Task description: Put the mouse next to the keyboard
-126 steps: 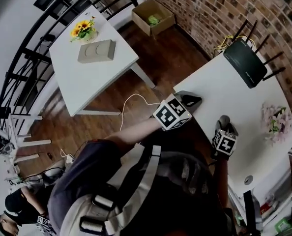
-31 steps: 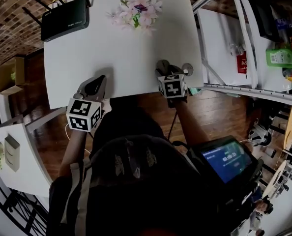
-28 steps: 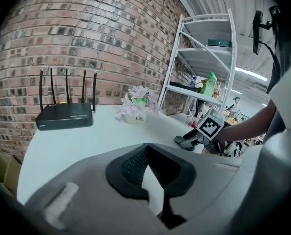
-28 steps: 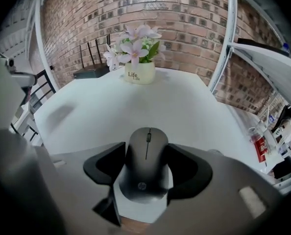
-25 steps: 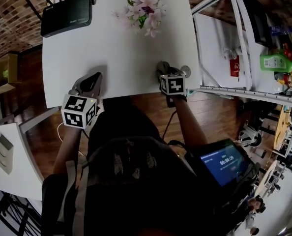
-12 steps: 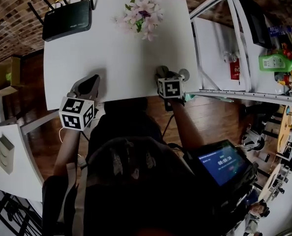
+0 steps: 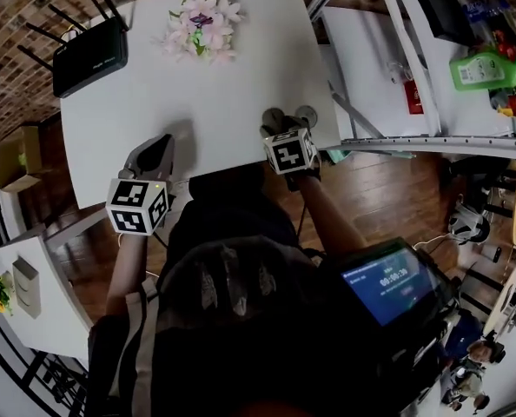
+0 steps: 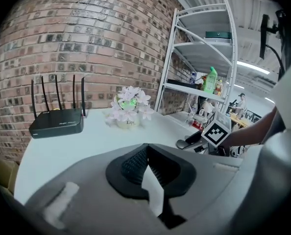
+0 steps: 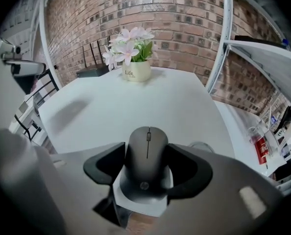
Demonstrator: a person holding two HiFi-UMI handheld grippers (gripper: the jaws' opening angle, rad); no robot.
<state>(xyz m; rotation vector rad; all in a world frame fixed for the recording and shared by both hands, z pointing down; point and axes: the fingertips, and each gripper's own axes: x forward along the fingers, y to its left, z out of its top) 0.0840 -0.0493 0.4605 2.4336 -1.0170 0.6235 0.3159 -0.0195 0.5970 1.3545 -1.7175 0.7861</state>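
While the right gripper (image 9: 146, 156) clamps the mouse (image 9: 146, 173) by its sides above the white table's (image 7: 232, 76) near edge, our left gripper (image 8: 146, 153) rests there too, jaws together and empty. A brick wall (image 9: 184, 13) and metal shelving (image 7: 388, 24) border the table. In the head view the marker cube hides most of the mouse. Its long axis points away from us, wheel end toward the flower pot (image 9: 135, 71).

The dark grey oval plastic mouse (image 9: 147, 165) looks matt and smooth; the white rectangular table (image 7: 232, 94) is smooth with a faint sheen; the red-brown brick wall (image 8: 86, 33) is rough; the dark wood plank floor (image 7: 388, 189) is glossy.
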